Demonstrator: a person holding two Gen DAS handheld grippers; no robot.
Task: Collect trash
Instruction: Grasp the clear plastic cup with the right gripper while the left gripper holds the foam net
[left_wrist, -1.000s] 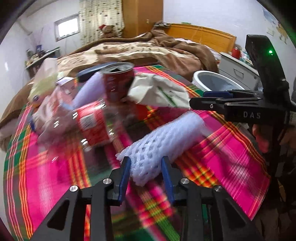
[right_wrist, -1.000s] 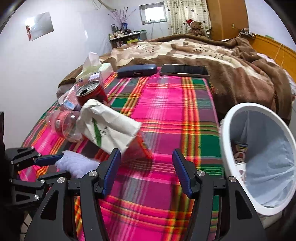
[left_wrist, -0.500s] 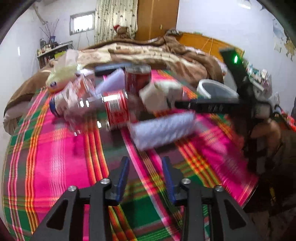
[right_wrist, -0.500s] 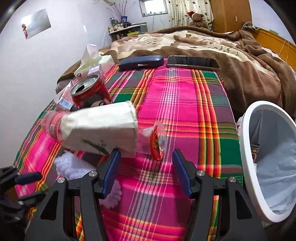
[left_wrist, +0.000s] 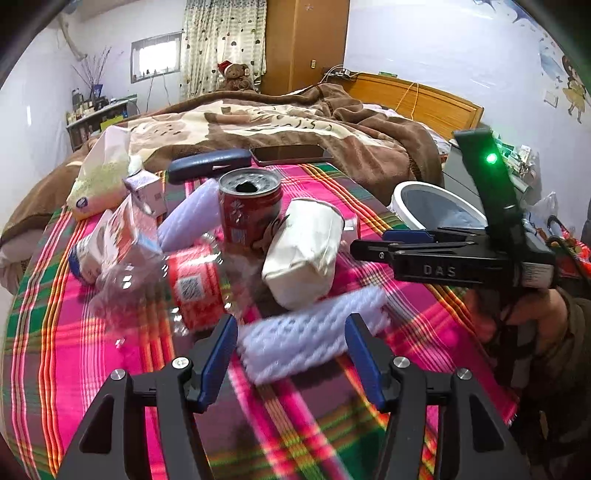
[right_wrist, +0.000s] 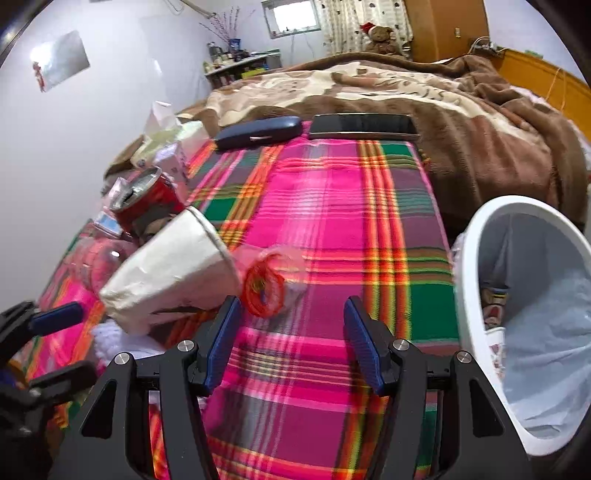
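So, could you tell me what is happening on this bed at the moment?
A person with a tool in each hand is clearing trash from the plaid cloth. The left tool, its jaws just opened, hovers over a white foam net sleeve without gripping it. The right tool is open and empty beside the paper cup, with the white bin nearby.

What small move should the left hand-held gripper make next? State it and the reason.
Probably ease the left hand-held gripper forward around the white foam mesh sleeve, then close. Its jaws have just been opening and stand clear of the sleeve, which lies loose across the pink plaid cloth just ahead of them. The white lined trash bin waits open at the right.
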